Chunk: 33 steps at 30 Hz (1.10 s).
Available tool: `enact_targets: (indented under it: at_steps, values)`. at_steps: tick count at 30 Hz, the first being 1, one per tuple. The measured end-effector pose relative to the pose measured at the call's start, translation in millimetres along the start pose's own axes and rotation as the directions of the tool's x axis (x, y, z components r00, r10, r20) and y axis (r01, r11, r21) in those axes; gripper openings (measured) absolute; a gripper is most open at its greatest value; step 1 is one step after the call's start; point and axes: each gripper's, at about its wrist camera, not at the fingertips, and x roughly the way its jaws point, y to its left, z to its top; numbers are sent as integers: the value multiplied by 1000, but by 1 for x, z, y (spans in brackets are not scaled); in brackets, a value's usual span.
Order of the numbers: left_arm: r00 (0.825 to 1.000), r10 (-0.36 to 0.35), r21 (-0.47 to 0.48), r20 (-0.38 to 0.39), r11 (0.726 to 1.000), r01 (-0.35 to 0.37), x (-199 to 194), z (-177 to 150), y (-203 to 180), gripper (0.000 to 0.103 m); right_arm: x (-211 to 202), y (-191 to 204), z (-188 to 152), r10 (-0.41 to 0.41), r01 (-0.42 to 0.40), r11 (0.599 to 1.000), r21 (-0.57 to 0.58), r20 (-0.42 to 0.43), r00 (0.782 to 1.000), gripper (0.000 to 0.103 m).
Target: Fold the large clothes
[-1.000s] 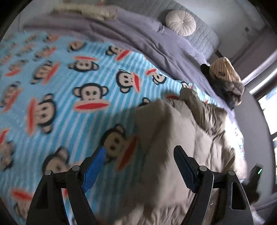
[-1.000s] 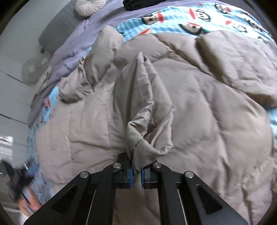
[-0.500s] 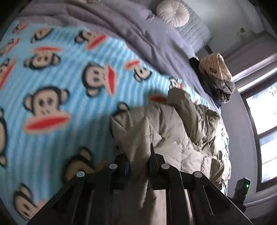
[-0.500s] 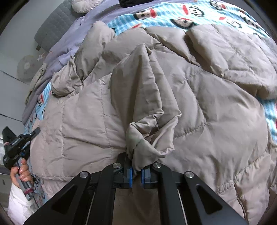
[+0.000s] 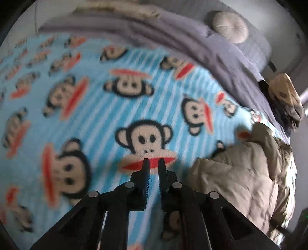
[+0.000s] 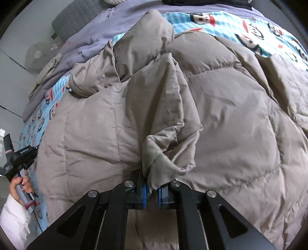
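Observation:
A large beige puffer coat (image 6: 221, 119) lies spread over a blue monkey-print blanket (image 5: 96, 107) on a bed. My right gripper (image 6: 152, 192) is shut on a bunched fold of the coat and holds it above the rest of the coat. My left gripper (image 5: 153, 163) is shut with nothing between its fingers, over the bare blanket; the coat (image 5: 240, 173) lies to its right, apart from it. The left gripper's handle and the hand holding it show in the right wrist view (image 6: 17, 163) at the far left.
A purple duvet (image 5: 192, 44) and a round cream cushion (image 5: 231, 27) lie at the bed's head. A pile of dark and striped clothes (image 5: 284, 100) sits at the right edge. A grey headboard (image 6: 77, 15) and wall stand behind.
My left gripper closed on a corner of the coat, then came off it and now points at bare blanket, shut and empty. My right gripper keeps its hold and has come nearer the coat.

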Motion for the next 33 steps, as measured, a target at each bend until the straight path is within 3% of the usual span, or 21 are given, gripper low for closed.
enact_targets:
  at_steps: [1,3,6,9,11,12,14,17,19,26,29,33]
  values:
    - [1000,-8,42,12,999,8,-15,-2,-6,8,-7,-3,0,-1,1,1000,10,-6,1000,18]
    - [1000,-25,101,17,995,24,-35,-11,-16,8,-22,-9,-2,-35,35,999,31,16,999,44]
    - [996,-89,178,0,980,88,-59,-31,-39,8,-52,-21,-5,-89,79,993,83,113,990,47]
    - [992,-120,239,-30,963,124,-61,-57,-64,8,-69,-22,-3,-72,56,994,93,185,980,47]
    - [996,-70,289,-46,954,81,-45,-71,-79,8,-67,-13,3,-51,45,998,37,187,981,41]
    - [997,-45,296,-57,953,60,-36,-77,-83,8,-62,-7,5,-35,35,999,6,175,984,24]
    - [998,-16,303,-64,952,35,-20,-88,-87,8,-47,5,8,-21,27,999,-45,127,992,13]
    - [997,24,300,-76,954,0,4,-96,-79,8,-12,8,-1,-100,102,992,-73,29,995,6]
    - [997,10,277,-78,961,12,9,-95,-74,9,-3,-7,-10,-76,76,997,-28,10,997,3]
    - [996,60,311,-72,950,-35,6,-96,-82,9,-21,-26,-19,-66,64,997,42,53,996,2]
    - [995,70,281,-67,958,-49,-14,-91,-85,9,-35,-45,-24,-84,77,989,126,48,995,4]
    - [998,39,309,-57,951,-19,-46,-98,-102,9,-59,-64,-38,-44,33,986,165,64,997,7]
